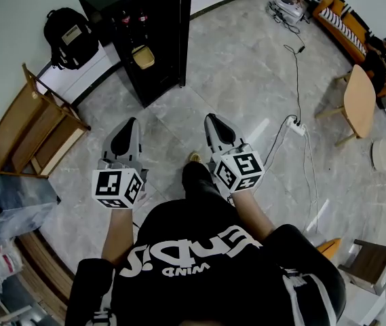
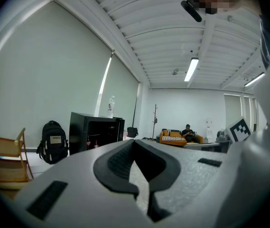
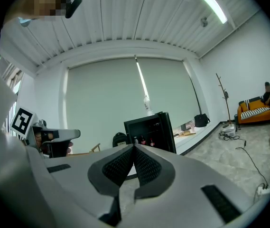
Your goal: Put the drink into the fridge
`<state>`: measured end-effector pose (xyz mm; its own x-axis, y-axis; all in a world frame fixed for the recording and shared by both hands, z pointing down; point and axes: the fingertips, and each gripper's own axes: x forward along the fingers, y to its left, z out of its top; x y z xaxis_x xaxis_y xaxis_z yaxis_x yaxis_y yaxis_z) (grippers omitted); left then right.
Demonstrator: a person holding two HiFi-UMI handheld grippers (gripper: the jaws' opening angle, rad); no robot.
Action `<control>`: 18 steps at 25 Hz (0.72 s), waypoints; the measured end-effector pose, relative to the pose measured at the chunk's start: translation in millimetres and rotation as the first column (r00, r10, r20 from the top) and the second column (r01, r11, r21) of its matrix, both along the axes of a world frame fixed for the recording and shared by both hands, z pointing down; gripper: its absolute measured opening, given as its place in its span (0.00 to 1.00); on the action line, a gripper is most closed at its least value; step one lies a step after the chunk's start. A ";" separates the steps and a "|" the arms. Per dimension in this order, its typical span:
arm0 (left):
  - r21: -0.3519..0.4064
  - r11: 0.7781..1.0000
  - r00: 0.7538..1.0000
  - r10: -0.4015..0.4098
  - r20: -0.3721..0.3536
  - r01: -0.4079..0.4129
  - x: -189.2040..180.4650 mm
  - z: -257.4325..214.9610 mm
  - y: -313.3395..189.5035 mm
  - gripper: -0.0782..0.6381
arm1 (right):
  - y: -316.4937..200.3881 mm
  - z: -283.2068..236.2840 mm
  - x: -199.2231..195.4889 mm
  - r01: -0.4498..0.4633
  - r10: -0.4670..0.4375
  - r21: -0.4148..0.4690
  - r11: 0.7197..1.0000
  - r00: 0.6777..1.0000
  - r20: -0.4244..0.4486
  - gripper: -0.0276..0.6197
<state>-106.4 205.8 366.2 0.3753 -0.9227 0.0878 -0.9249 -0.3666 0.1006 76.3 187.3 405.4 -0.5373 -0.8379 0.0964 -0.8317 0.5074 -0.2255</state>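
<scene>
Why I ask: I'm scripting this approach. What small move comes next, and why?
Probably step toward the open black fridge: the left claw and right claw are shut and empty, and the clear plastic bottle on top stands well beyond them.

Side by side: grey left gripper [image 1: 133, 120] and grey right gripper [image 1: 210, 117].
Both point level and forward, fingers closed together.

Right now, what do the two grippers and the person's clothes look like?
The left gripper and right gripper are pale grey, tapering shells; their fingers carry dark ribbed pads. Each bears a white cube with black square markers. The person wears a black shirt with white lettering.
</scene>
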 end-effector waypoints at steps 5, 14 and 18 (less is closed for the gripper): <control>0.004 1.000 1.000 -0.026 0.004 0.026 0.8 -11.0 -51.5 0.12 | -54.3 -8.4 -4.8 0.038 -0.038 -0.006 0.999 0.999 0.006 0.08; 0.005 0.997 0.997 -0.073 -0.015 0.073 14.6 -20.2 -136.3 0.12 | -147.1 -27.1 6.0 0.091 -0.091 0.015 0.996 0.996 0.002 0.08; 0.018 0.995 0.995 -0.098 -0.013 0.098 22.6 -25.2 -167.4 0.12 | -182.2 -30.4 16.3 0.111 -0.111 0.020 0.994 0.994 -0.006 0.08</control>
<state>-83.7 38.4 341.0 0.2840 -0.9565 0.0661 -0.9552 -0.2763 0.1057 92.6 5.1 375.0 -0.6264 -0.7751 0.0824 -0.7712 0.6009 -0.2104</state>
